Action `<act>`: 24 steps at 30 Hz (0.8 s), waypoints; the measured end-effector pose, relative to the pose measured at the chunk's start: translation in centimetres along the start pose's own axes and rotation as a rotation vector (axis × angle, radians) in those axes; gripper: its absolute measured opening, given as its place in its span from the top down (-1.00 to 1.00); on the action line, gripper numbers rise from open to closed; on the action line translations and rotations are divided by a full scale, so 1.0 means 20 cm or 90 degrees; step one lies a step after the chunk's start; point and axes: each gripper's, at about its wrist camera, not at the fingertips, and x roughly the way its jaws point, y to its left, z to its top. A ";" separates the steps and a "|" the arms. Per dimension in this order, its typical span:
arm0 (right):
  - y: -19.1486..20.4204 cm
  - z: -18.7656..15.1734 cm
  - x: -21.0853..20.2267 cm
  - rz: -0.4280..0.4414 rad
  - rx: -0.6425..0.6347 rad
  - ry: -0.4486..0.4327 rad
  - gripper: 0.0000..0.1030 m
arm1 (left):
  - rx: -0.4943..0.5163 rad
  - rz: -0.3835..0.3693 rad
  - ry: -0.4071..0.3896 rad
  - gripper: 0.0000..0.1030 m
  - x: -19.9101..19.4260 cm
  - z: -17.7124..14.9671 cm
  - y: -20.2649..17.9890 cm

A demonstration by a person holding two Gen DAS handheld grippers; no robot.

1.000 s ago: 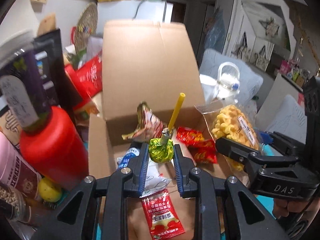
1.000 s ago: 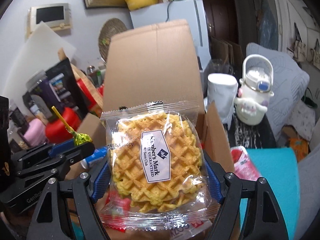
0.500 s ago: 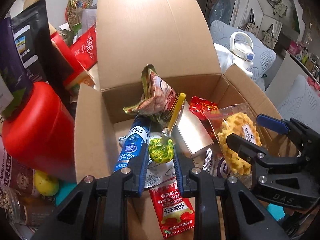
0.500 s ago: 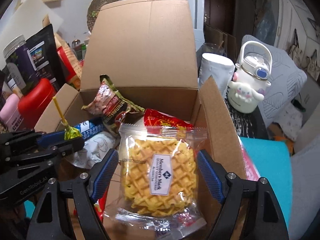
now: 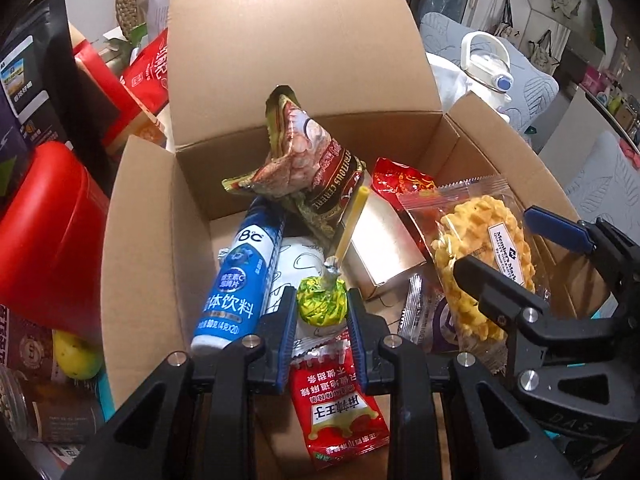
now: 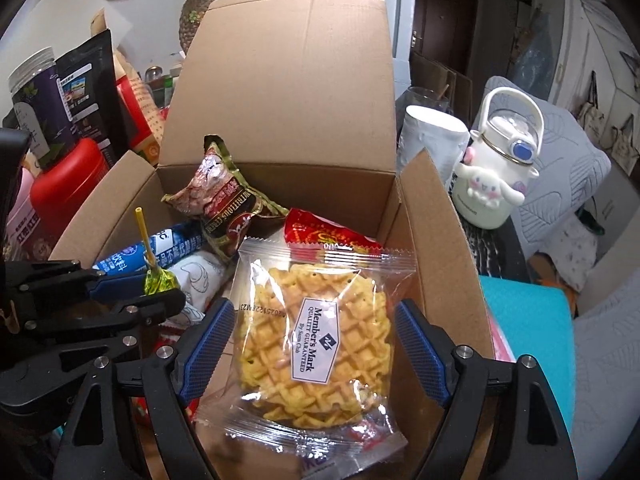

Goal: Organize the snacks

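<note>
An open cardboard box (image 5: pixel 148 248) holds several snacks. My left gripper (image 5: pixel 321 296) hangs over the box's near left part, shut on a lollipop (image 5: pixel 322 306) in green-yellow foil whose yellow stick points up. The right wrist view shows that gripper (image 6: pixel 136 292) and the lollipop (image 6: pixel 160 282) at the left. A clear-wrapped waffle pack (image 6: pixel 316 344) lies on the snacks in the box's right side. My right gripper (image 6: pixel 314 320) stands open around it, both blue pads apart from the wrapper. From the left wrist, the waffle pack (image 5: pixel 472 248) sits partly behind the right gripper (image 5: pixel 496 240).
Inside the box lie a blue tube (image 5: pixel 240 276), a cereal bag (image 5: pixel 308 168), a silver carton (image 5: pixel 384 248) and a red sachet (image 5: pixel 336 412). A red jar (image 5: pixel 44 232) and bags crowd the left. A white character bottle (image 6: pixel 496 172) stands right of the box.
Both grippers have tilted down and sunk toward the box. The right jaws have widened off the waffle pack, which now rests in the box. The lollipop stays gripped.
</note>
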 end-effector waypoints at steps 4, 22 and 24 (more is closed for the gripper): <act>0.00 0.00 -0.01 0.001 0.001 0.000 -0.63 | 0.006 0.013 0.000 0.53 -0.01 0.01 -0.02; -0.02 0.01 -0.18 0.002 0.024 -0.036 -0.74 | 0.007 0.033 -0.065 -0.03 -0.16 0.04 -0.03; -0.03 0.02 -0.22 0.002 0.028 -0.043 -0.74 | 0.008 0.055 -0.080 -0.36 -0.19 0.05 -0.03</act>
